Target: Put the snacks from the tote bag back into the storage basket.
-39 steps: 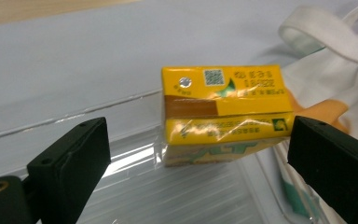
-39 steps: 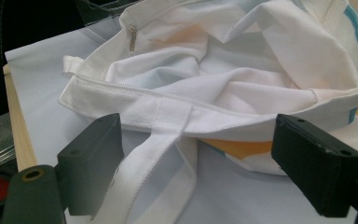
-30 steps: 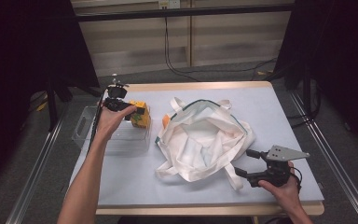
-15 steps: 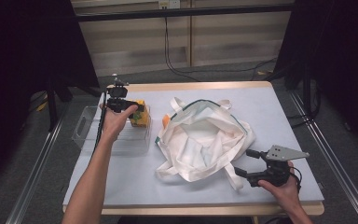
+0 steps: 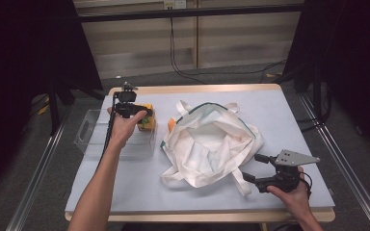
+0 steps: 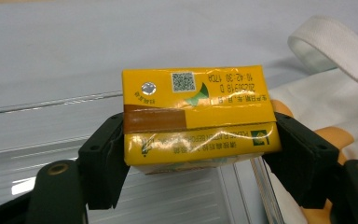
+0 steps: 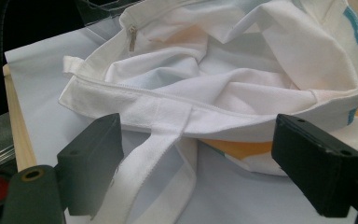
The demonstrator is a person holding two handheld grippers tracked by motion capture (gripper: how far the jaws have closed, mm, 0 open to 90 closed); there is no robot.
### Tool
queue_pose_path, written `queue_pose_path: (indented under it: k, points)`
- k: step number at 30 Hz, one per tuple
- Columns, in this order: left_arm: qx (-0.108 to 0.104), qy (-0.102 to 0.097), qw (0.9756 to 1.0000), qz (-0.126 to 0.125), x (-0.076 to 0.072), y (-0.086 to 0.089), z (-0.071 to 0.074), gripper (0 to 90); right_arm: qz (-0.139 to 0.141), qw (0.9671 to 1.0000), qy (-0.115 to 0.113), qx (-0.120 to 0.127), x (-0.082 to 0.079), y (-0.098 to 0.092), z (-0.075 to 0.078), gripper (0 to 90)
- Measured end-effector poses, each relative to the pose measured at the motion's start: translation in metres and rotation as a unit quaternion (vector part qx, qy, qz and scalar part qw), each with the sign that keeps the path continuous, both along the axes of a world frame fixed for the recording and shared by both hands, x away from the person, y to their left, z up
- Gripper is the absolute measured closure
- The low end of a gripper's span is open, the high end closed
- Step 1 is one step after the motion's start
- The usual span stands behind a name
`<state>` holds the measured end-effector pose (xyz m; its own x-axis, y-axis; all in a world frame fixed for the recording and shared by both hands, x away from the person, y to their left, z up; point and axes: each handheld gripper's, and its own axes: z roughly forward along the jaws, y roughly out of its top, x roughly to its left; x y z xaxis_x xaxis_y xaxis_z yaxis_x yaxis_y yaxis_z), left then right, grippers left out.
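A yellow drink carton (image 6: 198, 121) lies on its side between my left gripper's (image 6: 200, 149) jaws, which have just been closing and now press on both its ends. In the high view that left gripper (image 5: 142, 115) holds the carton (image 5: 147, 119) over the far right corner of a clear plastic bin (image 5: 89, 132). A white tote bag (image 5: 212, 144) lies open in the middle of the table. My right gripper (image 5: 253, 167) stands open at the bag's near right edge. In the right gripper view, its jaws (image 7: 205, 158) straddle a white strap (image 7: 154, 154) without pressing on it.
The table carries a pale blue mat (image 5: 279, 115) with a wooden edge. Something orange (image 5: 172, 124) peeks out at the bag's left rim. Metal rails run along both sides of the table, and cables hang at the back.
My left gripper has closed on the yellow carton, and the hand has shifted only slightly. The right hand and the bag have stayed put.
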<state>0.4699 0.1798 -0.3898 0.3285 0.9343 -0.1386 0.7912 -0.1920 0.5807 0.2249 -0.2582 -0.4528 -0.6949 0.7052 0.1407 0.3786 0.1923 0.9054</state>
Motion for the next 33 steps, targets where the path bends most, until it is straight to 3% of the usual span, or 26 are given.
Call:
queue_pose_path:
  k: [13, 18, 21, 24, 29, 30, 33]
  points:
    - [-0.001, 0.010, 0.9999, -0.011, 0.000, 0.002, -0.001, 26.5, 0.001, 1.0000, -0.002, 0.000, 0.000, 0.000, 0.000, 16.2]
    - [-0.008, 0.008, 0.9999, -0.005, 0.000, 0.001, -0.001, 25.7, -0.002, 1.0000, -0.001, 0.000, 0.000, -0.001, 0.000, 16.2]
    - [-0.023, 0.006, 0.9997, -0.002, 0.001, 0.007, -0.003, 24.7, -0.001, 1.0000, -0.003, 0.000, 0.000, -0.001, 0.000, 16.2]
    - [-0.025, 0.015, 0.9996, -0.007, 0.002, 0.009, -0.006, 16.6, -0.001, 1.0000, -0.001, 0.001, 0.000, -0.002, 0.000, 16.1]
    - [-0.024, 0.000, 0.9995, -0.018, 0.000, 0.010, -0.010, 8.9, -0.001, 1.0000, -0.001, 0.000, 0.000, -0.001, 0.000, 16.1]
    - [-0.016, -0.003, 0.9995, -0.028, 0.000, 0.011, -0.010, 8.4, -0.002, 1.0000, 0.000, 0.000, 0.000, -0.001, 0.000, 16.2]
    - [-0.021, -0.022, 0.9989, -0.037, -0.005, 0.012, -0.008, 4.3, -0.001, 1.0000, 0.000, -0.001, 0.001, -0.001, 0.000, 16.1]
